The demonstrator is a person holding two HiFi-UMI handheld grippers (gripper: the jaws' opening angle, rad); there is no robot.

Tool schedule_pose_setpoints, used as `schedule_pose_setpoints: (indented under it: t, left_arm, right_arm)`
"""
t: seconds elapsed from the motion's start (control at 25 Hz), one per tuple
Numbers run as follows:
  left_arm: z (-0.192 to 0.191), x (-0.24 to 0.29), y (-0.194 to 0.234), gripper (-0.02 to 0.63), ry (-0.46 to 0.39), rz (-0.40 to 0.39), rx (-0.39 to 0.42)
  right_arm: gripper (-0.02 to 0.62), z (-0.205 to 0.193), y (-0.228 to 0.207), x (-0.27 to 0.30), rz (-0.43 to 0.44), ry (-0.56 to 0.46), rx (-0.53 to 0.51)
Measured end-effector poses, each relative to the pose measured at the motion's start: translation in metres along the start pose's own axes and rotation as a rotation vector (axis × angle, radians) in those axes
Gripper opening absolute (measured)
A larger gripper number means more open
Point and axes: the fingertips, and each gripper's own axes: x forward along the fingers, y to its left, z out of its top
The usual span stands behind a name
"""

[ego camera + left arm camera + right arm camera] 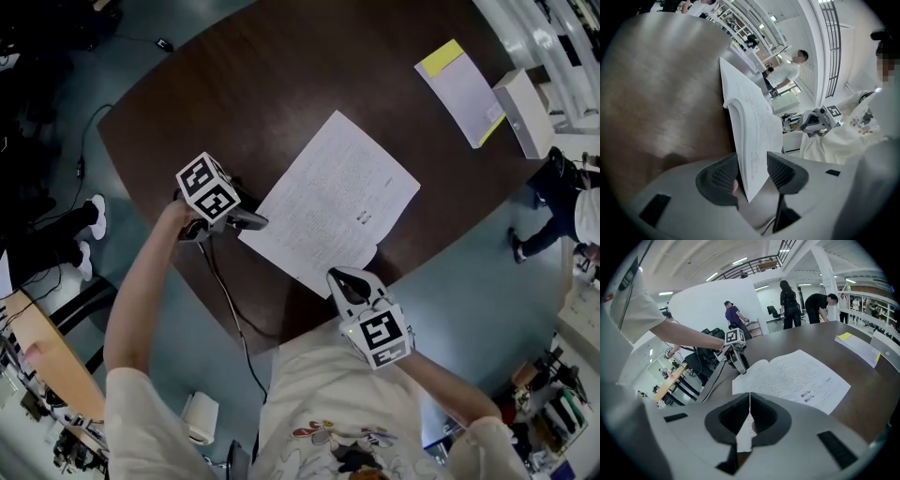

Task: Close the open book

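Jaws on the left gripper (pixel 752 171), seen from its own camera, stand a little apart with a sheaf of pages filling the gap and both ribbed pads against paper. That sheaf belongs to the open book (pixel 750 122), whose leaves fan away from the jaws over the dark table (pixel 661 93). The print is too fine to read.

Over to the right gripper view. The right gripper (pixel 750 411) has its jaws pressed right together, with one thin page corner pinched in the seam and poking out below. The open book lies spread ahead, showing lines of small text and two small dark marks on the right-hand page, none legible. A pad with a yellow strip (pixel 855 345) sits off at the table's far right. In the background, people (pixel 787 303) stand at desks.

From the head view, the open book lies mid-table at an angle. The left gripper is at its left corner, the right gripper at the corner nearest the person. Each marker cube (pixel 208 186) carries black-and-white square patterns. The pad with a yellow strip and a white box (pixel 523 111) lie well apart from the open book, at the far edge. A cartoon print shows on the person's white shirt (pixel 328 412), with no words readable.
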Motion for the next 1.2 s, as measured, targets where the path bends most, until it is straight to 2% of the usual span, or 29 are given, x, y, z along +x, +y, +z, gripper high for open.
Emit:
schedule_pose_setpoints:
  t: [0.2, 0.36, 0.72, 0.88, 0.92, 0.96, 1.0, 1.04, 1.2]
  left_arm:
    - [0.001, 0.002, 0.002, 0.189, -0.007, 0.002, 0.008]
    - [0.001, -0.001, 0.012, 0.072, -0.037, 0.031, -0.023]
    - [0.018, -0.022, -0.011, 0.041, -0.131, -0.086, -0.113]
    - [0.025, -0.030, -0.020, 0.040, -0.121, -0.122, -0.162]
    - [0.026, -0.031, -0.021, 0.040, -0.112, -0.129, -0.180]
    - [0.027, -0.031, -0.022, 0.040, -0.102, -0.136, -0.197]
    - [0.028, -0.031, -0.023, 0.040, -0.092, -0.139, -0.211]
    - [0.029, -0.031, -0.023, 0.040, -0.081, -0.140, -0.222]
    - [0.034, -0.033, -0.024, 0.040, -0.046, -0.143, -0.269]
  right_arm:
    - [0.008, 0.004, 0.002, 0.005, 0.004, 0.001, -0.004]
    - [0.008, 0.010, 0.004, 0.006, 0.006, 0.000, -0.004]
    - [0.008, 0.004, 0.007, 0.004, -0.001, 0.009, -0.058]
    - [0.008, 0.009, 0.017, 0.006, 0.015, -0.010, -0.092]
    - [0.014, 0.008, 0.019, 0.006, 0.026, -0.002, -0.100]
    - [0.044, 0.007, 0.021, 0.007, 0.037, 0.008, -0.107]
    - [0.101, 0.006, 0.023, 0.007, 0.047, 0.019, -0.116]
    - [0.121, 0.005, 0.024, 0.008, 0.052, 0.027, -0.126]
    - [0.187, 0.004, 0.022, 0.011, 0.018, 0.063, -0.199]
